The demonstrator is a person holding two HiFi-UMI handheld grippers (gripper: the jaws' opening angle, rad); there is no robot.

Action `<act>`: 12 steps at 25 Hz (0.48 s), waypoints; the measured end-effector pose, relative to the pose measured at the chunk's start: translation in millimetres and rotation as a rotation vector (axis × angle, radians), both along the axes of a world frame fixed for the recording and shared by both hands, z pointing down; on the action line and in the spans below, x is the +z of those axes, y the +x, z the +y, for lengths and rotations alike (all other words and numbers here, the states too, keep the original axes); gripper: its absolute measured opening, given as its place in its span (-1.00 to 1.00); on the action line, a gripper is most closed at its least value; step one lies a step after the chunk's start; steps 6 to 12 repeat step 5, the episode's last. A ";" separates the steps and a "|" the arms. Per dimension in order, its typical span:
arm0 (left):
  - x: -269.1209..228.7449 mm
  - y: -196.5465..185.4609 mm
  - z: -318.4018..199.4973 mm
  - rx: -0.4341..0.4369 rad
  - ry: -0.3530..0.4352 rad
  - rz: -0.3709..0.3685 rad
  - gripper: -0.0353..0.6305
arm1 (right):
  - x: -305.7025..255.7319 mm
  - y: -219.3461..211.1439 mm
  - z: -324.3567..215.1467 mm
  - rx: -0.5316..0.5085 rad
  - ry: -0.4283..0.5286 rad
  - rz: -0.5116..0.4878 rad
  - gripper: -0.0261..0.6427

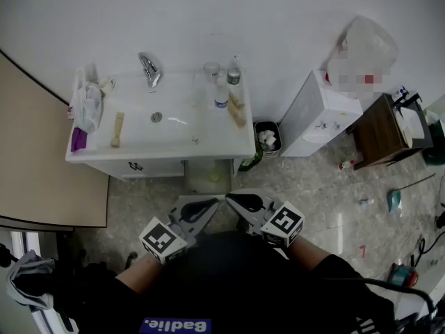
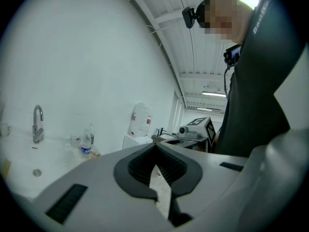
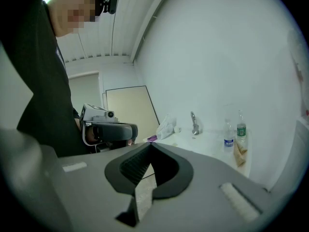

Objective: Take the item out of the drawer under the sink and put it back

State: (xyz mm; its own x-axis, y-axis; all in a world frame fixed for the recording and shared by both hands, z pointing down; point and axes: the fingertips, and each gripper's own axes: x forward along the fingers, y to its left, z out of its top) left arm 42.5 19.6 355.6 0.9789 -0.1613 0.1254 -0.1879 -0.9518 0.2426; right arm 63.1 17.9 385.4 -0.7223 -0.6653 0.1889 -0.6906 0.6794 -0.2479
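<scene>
Nearest the body, the head view is showing a person in a black top holding the left gripper (image 1: 212, 204) and the right gripper (image 1: 233, 200) side by side. Their tips are angling toward each other and nearly meeting above the speckled floor (image 1: 313, 186). The left gripper view is showing its jaws pressed together at the tips with nothing between them, only a sliver of floor showing through the gap lower down. The right gripper view is showing the same: jaws closed on nothing. Each gripper view is also catching the other gripper's marker cube beside the black top, and the ceiling overhead, which the head view is not taking in. Just beyond the tips, only the head view is showing the drawer (image 1: 149, 167) under the sink bench (image 1: 174, 145). Its white front is sitting closed, so the item inside is hidden from every view. On the bench a faucet (image 1: 149, 69) is standing behind the basin, a wooden brush (image 1: 117, 129) is lying left of the drain, and a plastic bag (image 1: 87, 106) is slumping at the left end. A water bottle (image 1: 221, 96), a green-labelled bottle (image 1: 234, 75) and a glass (image 1: 211, 69) are standing toward the right. Farther right, a small bin (image 1: 267, 138) is sitting between the bench and a white cabinet (image 1: 316, 113), with a brown wooden stand (image 1: 382, 131) beyond.
</scene>
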 end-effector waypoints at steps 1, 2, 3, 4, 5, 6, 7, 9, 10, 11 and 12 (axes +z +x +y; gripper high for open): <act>0.1 -0.3 0.1 0.000 0.000 0.000 -0.88 | 0.1 -0.4 -0.5 -0.001 0.000 0.001 -0.92; 0.6 -0.5 0.0 -0.001 0.000 0.002 -0.88 | 0.8 -0.5 -0.7 0.000 -0.002 0.001 -0.92; 1.2 -0.6 0.0 -0.002 0.001 0.005 -0.88 | 1.8 -0.4 -0.6 0.002 -0.006 0.000 -0.92; 1.9 -0.7 0.2 -0.003 0.002 0.008 -0.88 | 3.1 -0.2 -0.2 0.003 -0.011 -0.002 -0.92; 2.5 -0.7 0.4 -0.004 0.003 0.010 -0.88 | 4.5 -0.1 0.3 0.004 -0.016 -0.003 -0.92; 2.5 -0.7 0.4 -0.004 0.003 0.010 -0.88 | 4.5 -0.1 0.3 0.004 -0.016 -0.003 -0.92; 2.5 -0.7 0.4 -0.004 0.003 0.010 -0.88 | 4.5 -0.1 0.3 0.004 -0.016 -0.003 -0.92; 2.5 -0.7 0.4 -0.004 0.003 0.010 -0.88 | 4.5 -0.1 0.3 0.004 -0.016 -0.003 -0.92; 2.5 -0.7 0.4 -0.004 0.003 0.010 -0.88 | 4.5 -0.1 0.3 0.004 -0.016 -0.003 -0.92; 2.5 -0.7 0.4 -0.004 0.003 0.010 -0.88 | 4.5 -0.1 0.3 0.004 -0.016 -0.003 -0.92; 2.5 -0.7 0.4 -0.004 0.003 0.010 -0.88 | 4.5 -0.1 0.3 0.004 -0.016 -0.003 -0.92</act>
